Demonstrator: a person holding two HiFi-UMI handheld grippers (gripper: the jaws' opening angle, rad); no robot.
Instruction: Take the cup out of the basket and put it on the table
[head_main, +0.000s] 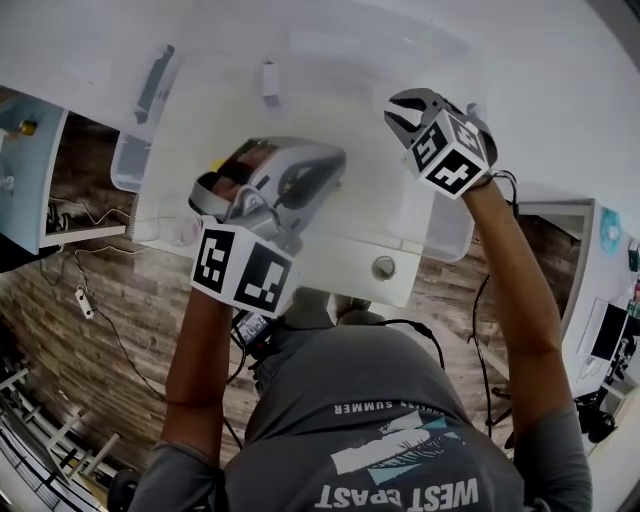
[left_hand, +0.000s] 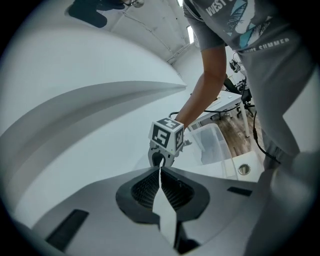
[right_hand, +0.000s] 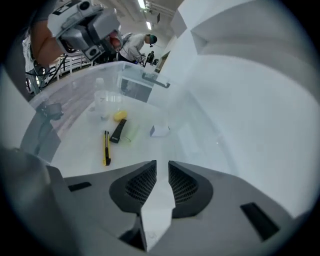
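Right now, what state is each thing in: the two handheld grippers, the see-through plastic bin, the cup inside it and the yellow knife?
Left gripper: jaws together, nothing between them.
Right gripper: jaws slightly apart, empty, aimed into the bin.
Clear plastic bin: open on top, no lid on it.
Clear plastic cup: inside the bin, seemingly upright, untouched.
Yellow-and-black utility knife: lying flat on the bin floor.

Right claw (right_hand: 162, 167): jaws slightly apart, nothing between. Ahead: clear basket (right_hand: 75, 80) holding a yellow utility knife (right_hand: 106, 147), black bar (right_hand: 118, 131), yellow lump (right_hand: 119, 116) and small white block (right_hand: 159, 130). Hazy clear cup (right_hand: 102, 100) near the far wall.
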